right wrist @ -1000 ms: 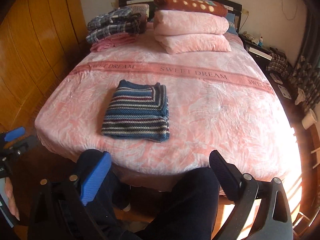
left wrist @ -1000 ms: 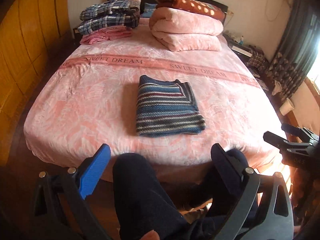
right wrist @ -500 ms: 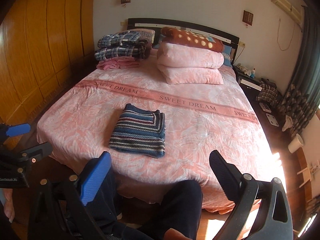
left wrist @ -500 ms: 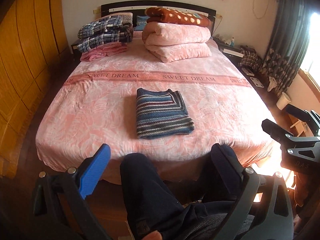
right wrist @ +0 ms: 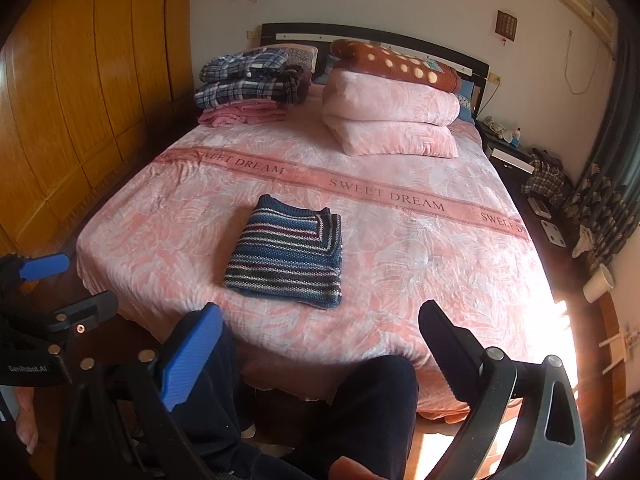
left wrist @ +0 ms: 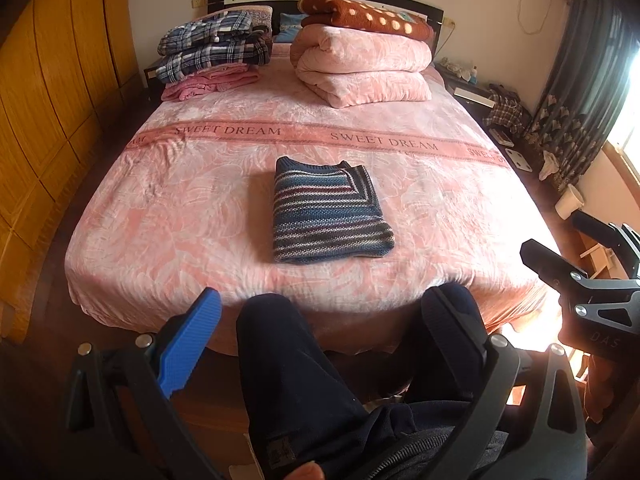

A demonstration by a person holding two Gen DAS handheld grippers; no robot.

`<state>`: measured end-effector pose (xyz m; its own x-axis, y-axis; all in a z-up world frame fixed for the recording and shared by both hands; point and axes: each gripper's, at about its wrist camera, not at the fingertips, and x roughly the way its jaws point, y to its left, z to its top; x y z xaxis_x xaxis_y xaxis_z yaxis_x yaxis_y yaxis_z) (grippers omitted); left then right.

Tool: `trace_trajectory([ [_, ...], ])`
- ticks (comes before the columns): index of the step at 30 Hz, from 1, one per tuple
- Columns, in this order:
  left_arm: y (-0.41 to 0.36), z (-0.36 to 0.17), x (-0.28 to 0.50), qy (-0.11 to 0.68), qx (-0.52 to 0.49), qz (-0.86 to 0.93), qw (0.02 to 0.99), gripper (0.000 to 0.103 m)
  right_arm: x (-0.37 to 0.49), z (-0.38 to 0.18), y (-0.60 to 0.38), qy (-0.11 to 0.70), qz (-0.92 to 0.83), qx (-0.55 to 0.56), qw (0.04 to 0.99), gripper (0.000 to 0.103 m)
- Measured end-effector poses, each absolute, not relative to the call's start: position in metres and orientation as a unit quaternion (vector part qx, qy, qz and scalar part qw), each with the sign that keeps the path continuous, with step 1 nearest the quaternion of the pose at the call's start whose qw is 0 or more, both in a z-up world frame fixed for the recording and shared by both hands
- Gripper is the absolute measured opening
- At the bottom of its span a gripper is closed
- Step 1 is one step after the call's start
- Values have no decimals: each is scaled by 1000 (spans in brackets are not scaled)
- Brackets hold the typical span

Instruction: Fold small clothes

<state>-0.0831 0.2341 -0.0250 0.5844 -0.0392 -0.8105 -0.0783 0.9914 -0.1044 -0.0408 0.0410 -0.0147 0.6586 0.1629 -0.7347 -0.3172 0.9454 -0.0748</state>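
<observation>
I hold the left hand-held gripper (left wrist: 320,344) and right hand-held gripper (right wrist: 320,344) low over my knees, both spread wide and empty. The folded blue striped knit sweater (left wrist: 326,211) lies well ahead on the pink bed (left wrist: 160,216). Only the right view shows my left hand (right wrist: 26,420).

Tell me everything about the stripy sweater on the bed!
The sweater is knitted, with blue, dark red, grey and white stripes and a dark blue ribbed collar at the far edge. It is folded into a neat, thick rectangle, with one sleeve folded across the top right corner so that its stripes run the other way. It lies flat on the pink bed cover, near the foot of the bed. Only the cover touches it; neither claw is on it.
</observation>
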Motion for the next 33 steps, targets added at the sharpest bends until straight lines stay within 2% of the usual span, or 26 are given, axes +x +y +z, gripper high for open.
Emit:
trace_trajectory([
  [33, 231, -34, -72, 464, -65, 16, 883, 100, -24, -34, 45, 404, 137, -99, 899, 99],
])
